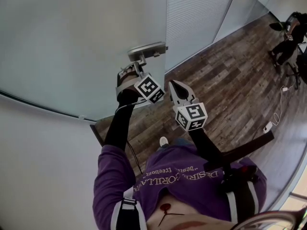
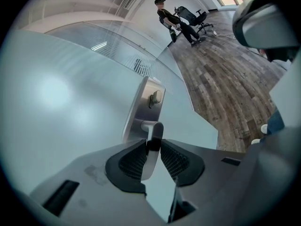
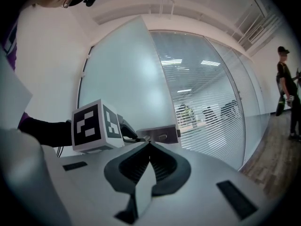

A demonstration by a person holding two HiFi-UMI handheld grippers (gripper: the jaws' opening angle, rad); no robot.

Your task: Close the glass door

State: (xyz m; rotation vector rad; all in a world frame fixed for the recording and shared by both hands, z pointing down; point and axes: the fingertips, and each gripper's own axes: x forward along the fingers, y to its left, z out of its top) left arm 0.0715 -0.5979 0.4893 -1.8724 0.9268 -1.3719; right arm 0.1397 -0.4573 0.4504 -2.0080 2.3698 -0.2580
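The frosted glass door (image 1: pixel 72 47) stands at the left with a metal lever handle (image 1: pixel 146 49) near its free edge. My left gripper (image 1: pixel 135 66) reaches up to that handle. In the left gripper view the lever (image 2: pixel 154 128) runs between the pads and my left gripper (image 2: pixel 153 142) is shut on it, just below the handle plate (image 2: pixel 146 107). My right gripper (image 1: pixel 175 86) hovers to the right of the left one, apart from the door, shut with nothing in it. Its own view shows the closed jaws (image 3: pixel 149 145) pointing at the handle plate (image 3: pixel 162 134) and the door (image 3: pixel 127 79).
A glass wall with blinds (image 1: pixel 201 13) runs on past the door's edge. Wooden floor (image 1: pixel 230 80) spreads to the right, with a cable and power strip (image 1: pixel 271 123). A person by an office chair (image 1: pixel 290 37) is at the far right. A white wall (image 1: pixel 43 166) lies at the near left.
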